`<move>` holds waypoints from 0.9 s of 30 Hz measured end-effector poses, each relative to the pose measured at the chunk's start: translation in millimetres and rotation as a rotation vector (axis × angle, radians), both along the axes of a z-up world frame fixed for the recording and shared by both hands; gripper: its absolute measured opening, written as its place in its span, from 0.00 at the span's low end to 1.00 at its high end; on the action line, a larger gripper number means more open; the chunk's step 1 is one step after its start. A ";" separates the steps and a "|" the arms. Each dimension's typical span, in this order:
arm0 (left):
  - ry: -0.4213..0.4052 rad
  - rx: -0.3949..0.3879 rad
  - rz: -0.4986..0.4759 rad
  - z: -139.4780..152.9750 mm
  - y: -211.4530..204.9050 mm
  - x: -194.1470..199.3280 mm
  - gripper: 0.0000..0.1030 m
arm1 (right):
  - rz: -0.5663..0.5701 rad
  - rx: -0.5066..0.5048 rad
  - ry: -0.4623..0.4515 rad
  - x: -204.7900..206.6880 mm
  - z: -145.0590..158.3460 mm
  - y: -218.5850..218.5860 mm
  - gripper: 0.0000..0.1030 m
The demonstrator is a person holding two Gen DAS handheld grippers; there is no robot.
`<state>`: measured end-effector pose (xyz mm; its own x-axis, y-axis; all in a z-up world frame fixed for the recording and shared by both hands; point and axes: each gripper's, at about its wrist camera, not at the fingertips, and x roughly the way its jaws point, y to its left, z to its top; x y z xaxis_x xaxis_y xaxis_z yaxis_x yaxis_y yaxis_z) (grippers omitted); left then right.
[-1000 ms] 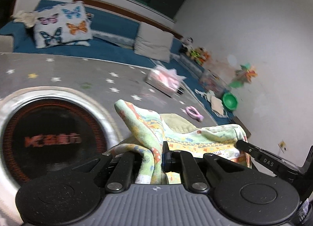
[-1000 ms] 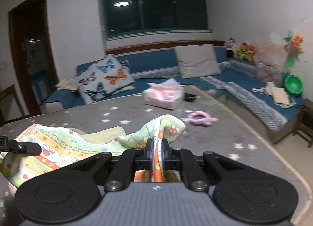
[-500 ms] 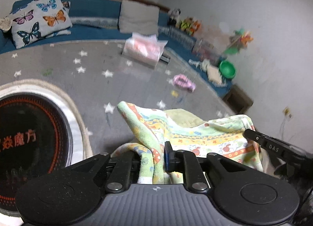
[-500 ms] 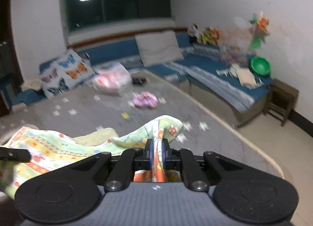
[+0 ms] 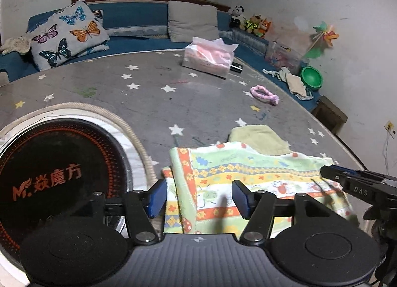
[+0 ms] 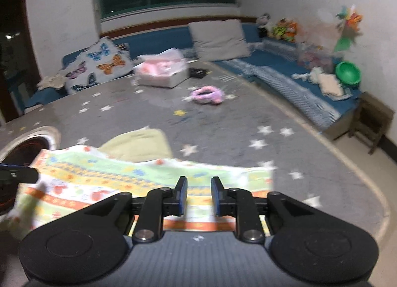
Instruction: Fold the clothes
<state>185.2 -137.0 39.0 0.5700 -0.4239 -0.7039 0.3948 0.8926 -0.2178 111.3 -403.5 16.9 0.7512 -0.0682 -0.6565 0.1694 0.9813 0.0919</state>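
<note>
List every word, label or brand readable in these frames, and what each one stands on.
"M. 焱魔方": orange print on the black round heater plate set in the table, left wrist view.
"DAS": pale letters on the right gripper's finger, seen from the left wrist view.
Tissue box: no print readable.
Right wrist view: blurred, nothing readable.
</note>
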 end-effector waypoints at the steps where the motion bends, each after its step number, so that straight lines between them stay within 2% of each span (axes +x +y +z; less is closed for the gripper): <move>1: -0.004 0.009 0.004 -0.8 0.1 0.7 0.59 | 0.010 0.007 0.002 2.5 -1.5 3.5 0.20; 11: -0.025 0.017 0.001 0.7 -10.1 17.7 0.59 | 0.039 0.047 0.007 39.1 -13.2 22.3 0.20; 17: -0.031 0.039 -0.018 -1.0 -28.3 31.5 0.59 | 0.057 0.016 0.018 49.3 -18.4 31.0 0.31; 21: -0.059 0.107 -0.039 -7.8 -44.9 37.1 0.59 | 0.076 -0.001 0.017 50.0 -18.4 37.0 0.42; 27: -0.034 0.154 -0.030 -26.0 -52.1 48.6 0.59 | 0.095 -0.023 0.016 49.8 -19.9 42.2 0.46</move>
